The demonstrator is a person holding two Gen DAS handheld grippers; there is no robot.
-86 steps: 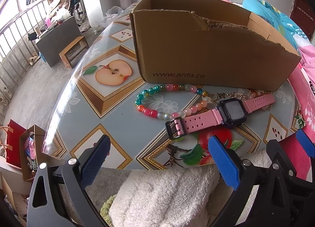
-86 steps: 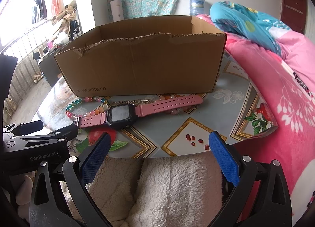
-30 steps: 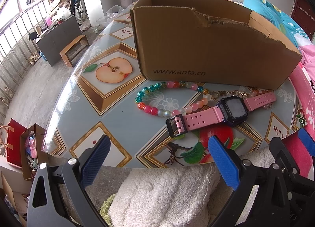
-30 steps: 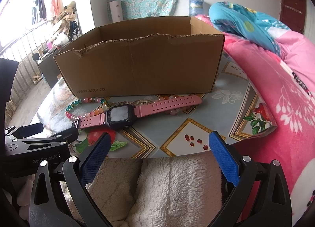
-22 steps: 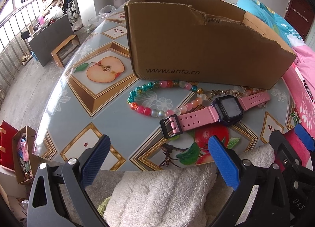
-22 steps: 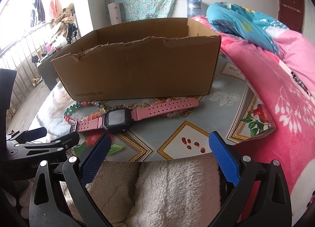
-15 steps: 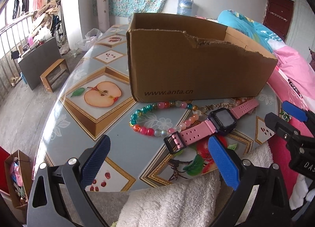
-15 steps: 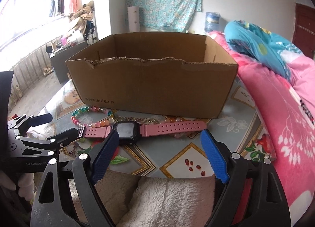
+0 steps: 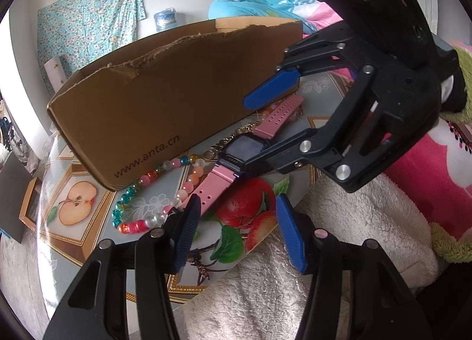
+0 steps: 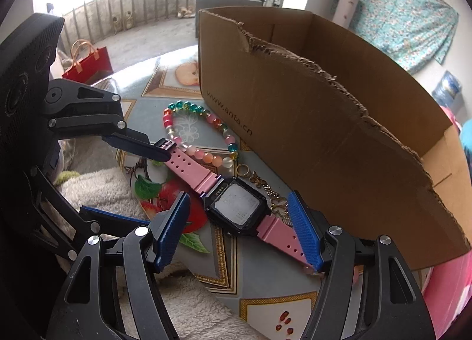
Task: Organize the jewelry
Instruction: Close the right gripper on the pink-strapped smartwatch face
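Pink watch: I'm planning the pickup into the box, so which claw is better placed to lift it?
Probably the right claw: its closing jaws straddle the pink watch at its face. The left claw, also closing, reaches only the buckle end.

Left gripper point(image 9: 236, 227), right gripper point(image 10: 239, 230): black frames, silver screws, ribbed blue finger pads point(image 10: 303, 230); green light on right housing.

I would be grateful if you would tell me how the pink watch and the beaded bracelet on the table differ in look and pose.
The pink watch is a flat solid strap with a dark square face, laid out straight; the beaded bracelet is a string of round multicoloured beads, closed in a loop. The watch lies between the fingers of both closing tools; the bracelet lies clear of them. Both rest on the table in front of the cardboard box.
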